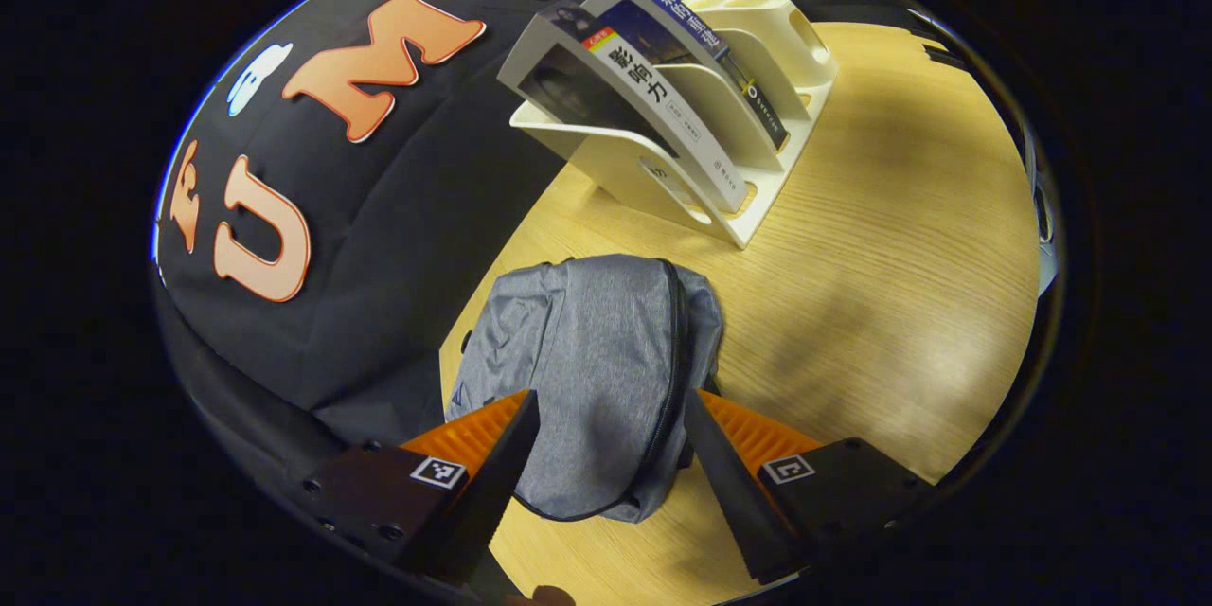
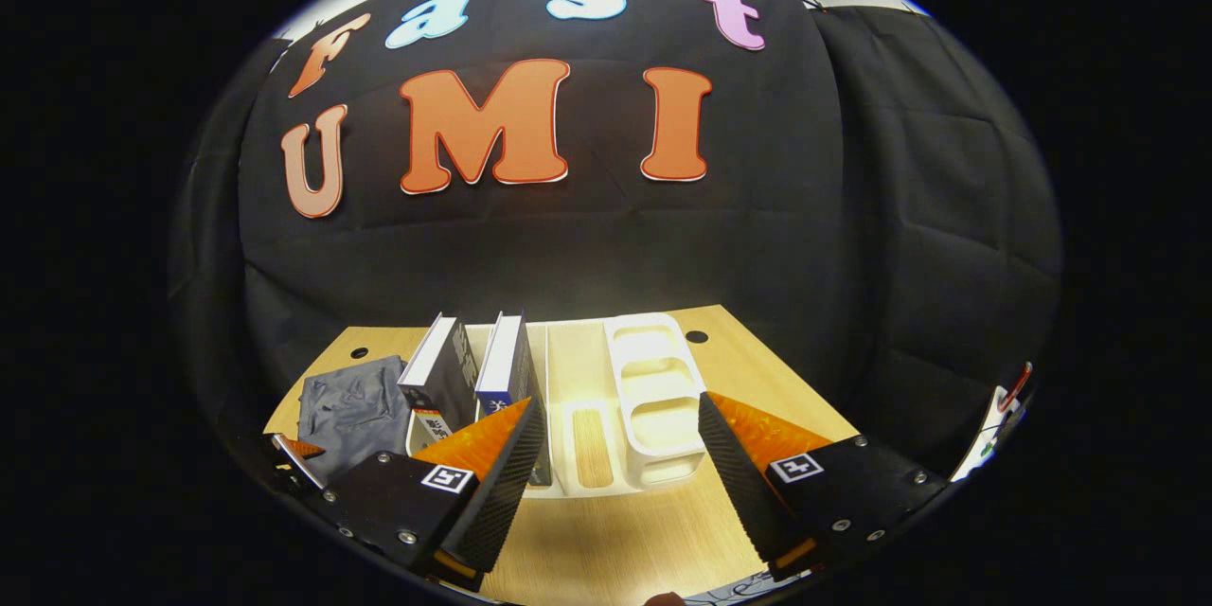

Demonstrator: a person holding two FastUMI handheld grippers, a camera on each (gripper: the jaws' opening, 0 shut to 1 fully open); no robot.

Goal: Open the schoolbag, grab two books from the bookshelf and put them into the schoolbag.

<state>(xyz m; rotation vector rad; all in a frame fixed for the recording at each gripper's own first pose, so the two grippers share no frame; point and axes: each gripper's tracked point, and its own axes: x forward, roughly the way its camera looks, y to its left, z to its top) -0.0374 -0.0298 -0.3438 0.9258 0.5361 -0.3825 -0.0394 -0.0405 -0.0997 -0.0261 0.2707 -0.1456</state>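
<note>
Below my left tongs, in the left gripper view: one grey schoolbag, lying flat on the desk, zip still closed. Left tongs: open, empty, the fingers set either side of the bag's near end, whether touching it I cannot tell. The bag's long axis runs straight away from the tongs; its zip curves along the side nearer the right-hand finger. Beyond the bag, well apart: one white bookshelf, holding two books that lean in its slots, spines toward me.

Ahead of my right tongs, in the right gripper view: the same bookshelf, directly in line. Right tongs: open, empty, hanging above the desk short of the rack. Two books, upright: one dark, one blue-spined, both in the rack's left part, off toward the left finger. Schoolbag farther left, beside the rack.

Judgement: left hand is nearer the bag and suits the zip; right hand is nearer the books.
</note>
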